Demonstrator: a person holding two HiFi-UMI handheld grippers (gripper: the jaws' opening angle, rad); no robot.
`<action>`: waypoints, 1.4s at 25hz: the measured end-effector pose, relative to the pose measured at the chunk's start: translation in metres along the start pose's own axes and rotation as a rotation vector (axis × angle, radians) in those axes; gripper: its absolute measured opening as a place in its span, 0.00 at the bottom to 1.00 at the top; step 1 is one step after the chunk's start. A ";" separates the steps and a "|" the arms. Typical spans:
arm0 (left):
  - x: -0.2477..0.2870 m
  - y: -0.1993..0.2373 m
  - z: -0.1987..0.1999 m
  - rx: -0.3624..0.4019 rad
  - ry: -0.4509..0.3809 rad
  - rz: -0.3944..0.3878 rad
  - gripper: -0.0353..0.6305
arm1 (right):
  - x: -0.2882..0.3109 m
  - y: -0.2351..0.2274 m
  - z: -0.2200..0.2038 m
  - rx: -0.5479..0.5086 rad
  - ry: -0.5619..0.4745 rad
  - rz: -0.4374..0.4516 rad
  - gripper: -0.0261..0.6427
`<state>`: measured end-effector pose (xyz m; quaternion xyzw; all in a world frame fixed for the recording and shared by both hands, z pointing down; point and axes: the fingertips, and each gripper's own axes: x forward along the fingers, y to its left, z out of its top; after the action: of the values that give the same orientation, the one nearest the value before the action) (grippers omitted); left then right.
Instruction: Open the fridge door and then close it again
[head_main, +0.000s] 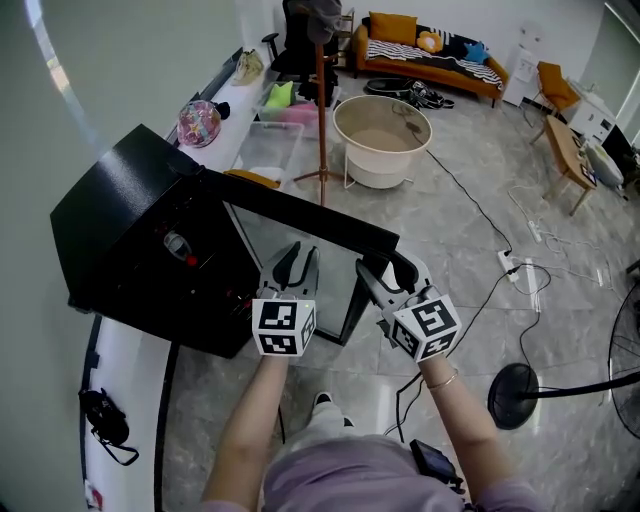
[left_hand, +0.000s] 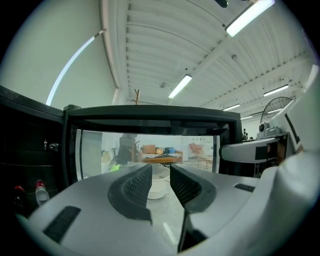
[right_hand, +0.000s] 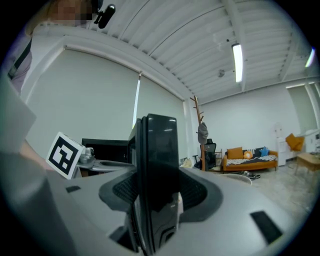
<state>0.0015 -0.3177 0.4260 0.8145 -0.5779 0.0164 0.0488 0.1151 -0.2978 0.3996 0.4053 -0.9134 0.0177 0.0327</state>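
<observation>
A black mini fridge (head_main: 130, 220) stands on a white counter (head_main: 125, 390), with its glass-paned door (head_main: 300, 240) swung open toward me. My right gripper (head_main: 385, 275) is shut on the door's free edge (right_hand: 157, 150), which stands upright between its pads. In the left gripper view that gripper's body (left_hand: 260, 150) shows at the door's right side. My left gripper (head_main: 297, 262) hovers level just in front of the glass (left_hand: 150, 145). Its jaws (left_hand: 161, 175) stand a narrow gap apart with nothing between them.
Inside the fridge are small red-capped items (head_main: 183, 250). On the floor past the door stand a cream round tub (head_main: 382, 140) and a wooden coat stand (head_main: 320, 110). A floor fan (head_main: 515, 395) and cables (head_main: 520, 265) lie to the right. A black object (head_main: 105, 420) rests on the counter.
</observation>
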 end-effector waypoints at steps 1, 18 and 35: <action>0.003 0.001 0.000 0.001 0.001 -0.004 0.20 | 0.002 -0.003 0.000 -0.002 -0.002 -0.002 0.38; 0.031 0.006 0.004 0.014 -0.001 -0.040 0.20 | 0.023 -0.039 0.004 0.016 -0.011 -0.041 0.40; 0.020 -0.003 0.003 0.020 0.029 -0.031 0.20 | -0.004 -0.044 -0.006 0.079 -0.002 -0.110 0.40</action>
<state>0.0105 -0.3361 0.4243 0.8234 -0.5643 0.0332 0.0495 0.1505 -0.3243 0.4057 0.4560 -0.8883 0.0516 0.0165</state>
